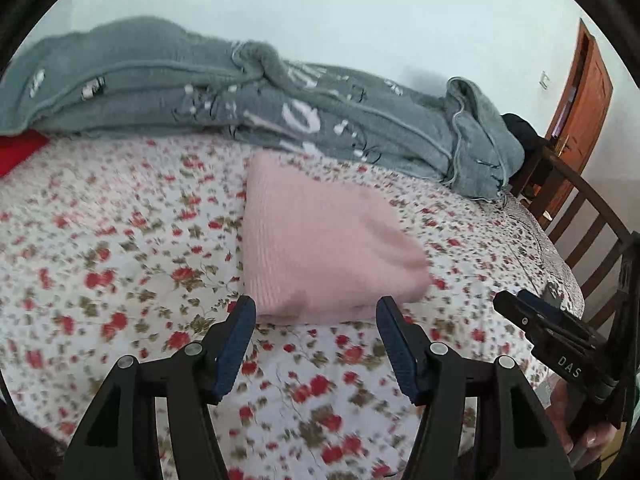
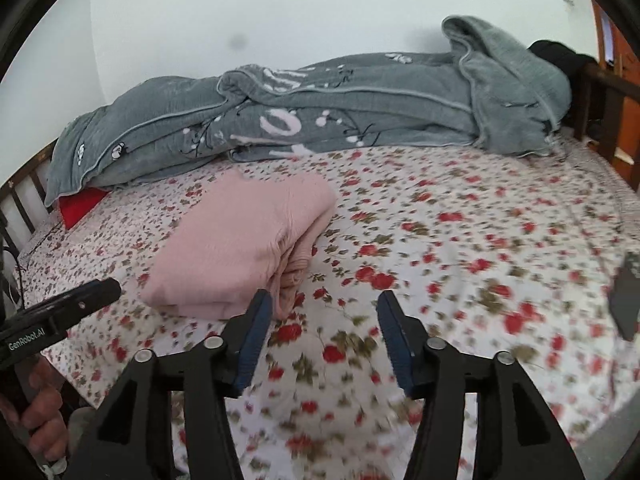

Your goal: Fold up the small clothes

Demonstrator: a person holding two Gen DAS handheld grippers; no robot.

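Pink garment (image 1: 320, 240), folded approx square, edges blurred, on bedsheet (image 1: 120, 240)

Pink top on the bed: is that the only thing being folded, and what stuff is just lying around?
For the job:
pink top, lying folded on the flowery bedsheet
left tool, open, holding nothing
right tool, open, holding nothing

Just lying about:
grey blanket, heaped by the wall
red cloth, under the blanket's end
dark flat thing, at the bed's edge

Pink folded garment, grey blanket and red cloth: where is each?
Pink folded garment (image 2: 240, 240): right wrist view, middle of its top layer.
Grey blanket (image 1: 160, 92): left wrist view, its upper fold.
Red cloth (image 2: 82, 204): right wrist view, the corner showing under the blanket.
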